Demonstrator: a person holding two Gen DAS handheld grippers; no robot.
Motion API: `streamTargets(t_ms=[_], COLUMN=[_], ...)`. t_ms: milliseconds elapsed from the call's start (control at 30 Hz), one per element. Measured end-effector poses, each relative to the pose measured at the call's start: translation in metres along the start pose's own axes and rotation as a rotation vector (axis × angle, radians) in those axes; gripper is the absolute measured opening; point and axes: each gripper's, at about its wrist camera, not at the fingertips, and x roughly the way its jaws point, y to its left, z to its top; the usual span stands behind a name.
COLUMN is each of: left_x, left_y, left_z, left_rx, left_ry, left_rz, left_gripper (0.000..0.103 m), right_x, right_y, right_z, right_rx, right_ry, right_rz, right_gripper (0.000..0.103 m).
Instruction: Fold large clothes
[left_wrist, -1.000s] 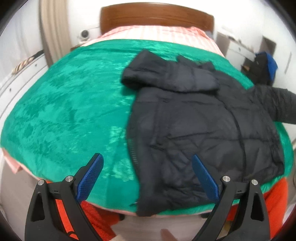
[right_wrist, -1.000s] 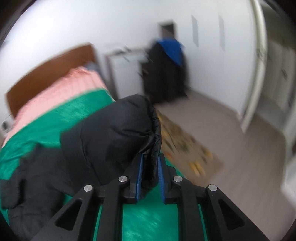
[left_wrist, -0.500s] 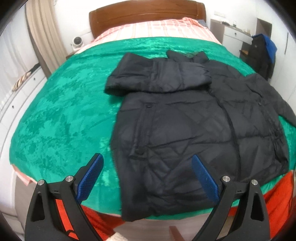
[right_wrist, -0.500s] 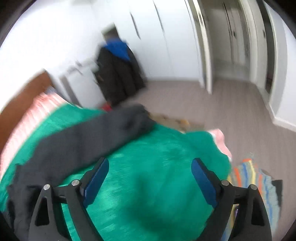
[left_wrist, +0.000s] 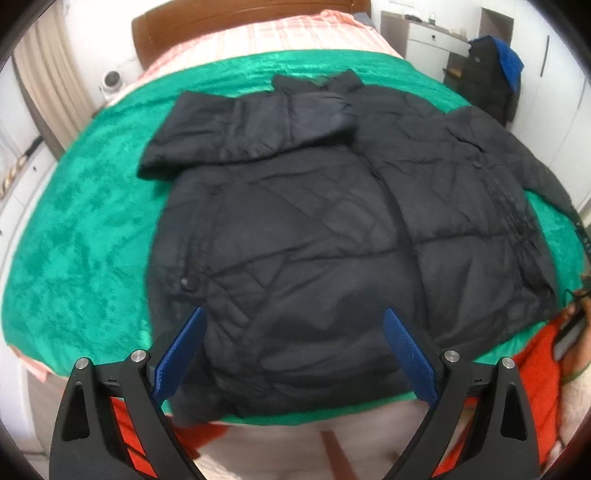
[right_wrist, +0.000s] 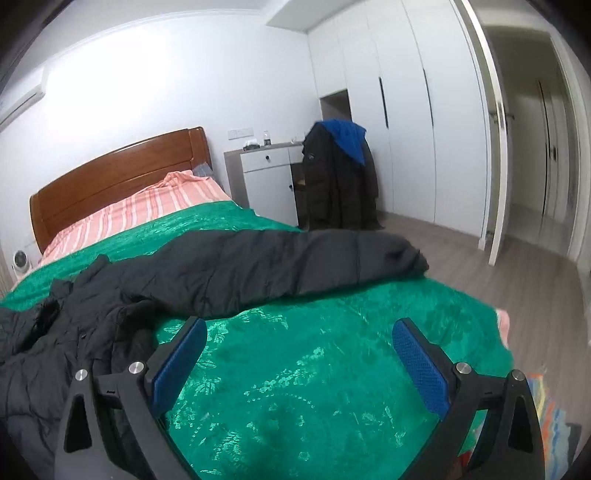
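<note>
Lying flat on green bedspread (left_wrist: 81, 236), black quilted jacket (left_wrist: 332, 236); one sleeve (right_wrist: 295, 258) outstretched; left gripper (left_wrist: 291, 354) and right gripper (right_wrist: 299, 365) spread wide, empty.

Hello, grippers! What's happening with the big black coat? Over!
Left gripper open above coat. Right gripper open, empty, over blanket. One sleeve stretched flat, other folded in. Nothing in the way.

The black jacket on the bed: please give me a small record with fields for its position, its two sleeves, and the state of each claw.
garment: black jacket, lying flat on the green bedspread
one sleeve: folded across the chest
other sleeve: stretched out to the side
left claw: open, above the hem, holding nothing
right claw: open, above bare bedspread, holding nothing
</note>
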Motion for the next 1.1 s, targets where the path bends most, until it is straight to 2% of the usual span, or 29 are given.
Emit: streamTargets(t_ms=[100,167,267,300,333,400,500,533,633,700,767,833,867,900,967,1100], left_x=[-0.002,-0.008,-0.024,-0.030,-0.033,-0.023,0.034,0.065,0.134,0.165,0.198,0.209,0.209,0.205,0.182,0.119], left_y=[-0.007,-0.015,-0.026,-0.029,-0.033,-0.042,-0.065,-0.074,-0.091,-0.096,-0.092,-0.076,-0.065,-0.057,-0.034,0.036], left_z=[0.006,0.021,0.066,0.082,0.105,0.131,0.166,0.176,0.191,0.196,0.202,0.211,0.216,0.219,0.226,0.234], left_rx=[0.020,0.073,0.165,0.181,0.209,0.275,0.433,0.489,0.577,0.605,0.572,0.461,0.390,0.345,0.275,0.101], left_ry=[-0.004,-0.023,-0.124,-0.166,-0.213,-0.235,-0.183,-0.156,-0.106,-0.102,-0.069,-0.047,-0.040,-0.051,-0.101,-0.203], left_rz=[0.004,0.014,0.070,0.076,0.057,0.041,0.086,0.118,0.218,0.257,0.288,0.205,0.193,0.202,0.155,0.127], left_gripper=[0.097,0.097,0.098,0.102,0.103,0.103,0.103,0.103,0.103,0.103,0.100,0.059,0.024,0.013,0.010,0.009], right_x=[0.000,0.002,0.001,0.002,0.002,0.006,0.007,0.007,0.006,0.007,0.007,0.008,0.008,0.008,0.008,0.007], right_y=[-0.003,-0.006,-0.004,-0.003,-0.001,0.002,0.005,0.005,0.005,0.007,0.009,0.012,0.014,0.015,0.019,0.025], right_z=[-0.003,-0.004,-0.005,-0.006,-0.006,-0.007,-0.008,-0.009,-0.009,-0.010,-0.011,-0.012,-0.012,-0.012,-0.013,-0.015], right_rx=[0.030,0.039,0.031,0.025,0.019,0.007,-0.003,-0.003,0.000,-0.004,-0.015,-0.028,-0.036,-0.043,-0.055,-0.081], right_ry=[0.018,0.028,0.039,0.043,0.048,0.062,0.075,0.075,0.077,0.084,0.090,0.095,0.095,0.092,0.090,0.091], right_rz=[0.006,0.013,0.025,0.026,0.027,0.025,0.022,0.023,0.027,0.031,0.027,0.025,0.024,0.024,0.022,0.026], right_gripper=[0.100,0.100,0.100,0.100,0.100,0.100,0.100,0.100,0.100,0.100,0.100,0.100,0.100,0.100,0.100,0.100])
